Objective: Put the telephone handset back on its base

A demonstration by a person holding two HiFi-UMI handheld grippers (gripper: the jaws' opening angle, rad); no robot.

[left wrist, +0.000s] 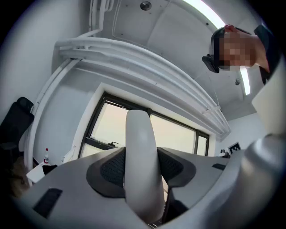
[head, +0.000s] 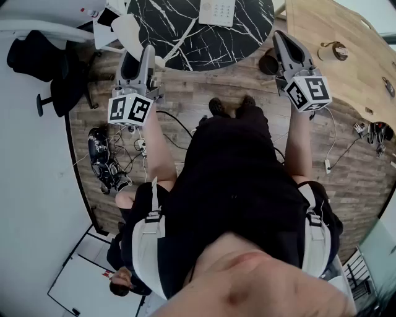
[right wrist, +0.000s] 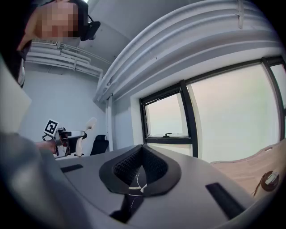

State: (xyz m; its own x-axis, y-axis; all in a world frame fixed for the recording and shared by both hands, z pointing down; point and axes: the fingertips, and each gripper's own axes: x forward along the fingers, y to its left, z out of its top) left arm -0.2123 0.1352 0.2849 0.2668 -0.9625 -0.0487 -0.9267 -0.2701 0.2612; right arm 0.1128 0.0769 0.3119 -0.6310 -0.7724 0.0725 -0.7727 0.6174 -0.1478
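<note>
The white telephone handset [left wrist: 138, 134] stands upright between the left gripper's dark pads, pointing up toward the ceiling. My left gripper [left wrist: 139, 154] is shut on it. From the head view, the left gripper [head: 142, 59] is held over the wood floor, just short of the round black marble table [head: 179, 37]. The handset [head: 129, 28] sticks out past its tips. The white telephone base [head: 218, 11] lies on the far part of that table. My right gripper [head: 283, 42] is raised at the right, and its pads [right wrist: 142, 150] meet with nothing held. A thin coiled cord [right wrist: 134, 187] shows behind its jaws.
A light wooden table [head: 334, 80] with a small round item [head: 334, 51] runs along the right. A black chair [head: 37, 56] stands at the left. Cables and a dark bundle [head: 106, 158] lie on the floor by the left wall.
</note>
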